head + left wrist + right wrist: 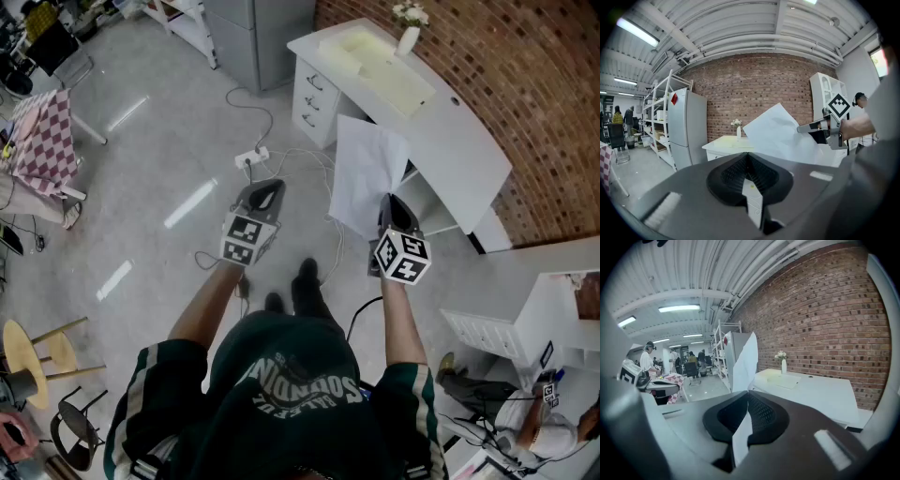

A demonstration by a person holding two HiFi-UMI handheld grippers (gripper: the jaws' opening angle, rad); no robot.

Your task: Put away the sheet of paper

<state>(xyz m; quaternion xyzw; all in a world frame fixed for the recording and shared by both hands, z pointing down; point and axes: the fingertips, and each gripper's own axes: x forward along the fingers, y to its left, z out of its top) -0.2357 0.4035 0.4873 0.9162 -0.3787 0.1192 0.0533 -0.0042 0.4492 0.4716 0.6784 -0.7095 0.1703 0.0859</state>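
A white sheet of paper (367,173) hangs in the air in front of me, above the floor beside a white desk (469,141). My right gripper (387,202) is shut on its lower edge; in the right gripper view the sheet (745,363) rises upright out of the closed jaws (748,395). My left gripper (266,190) is held level to the left of the paper, apart from it, shut with nothing in it. From the left gripper view (748,157) I see the sheet (780,133) and the right gripper (801,128) pinching it.
On the desk stand a small white vase with flowers (409,36) and a pale tray (375,61); drawers (314,94) are at its left end. A power strip (251,157) with cables lies on the floor. A grey cabinet (253,37) stands behind, a chequered cloth (42,141) far left.
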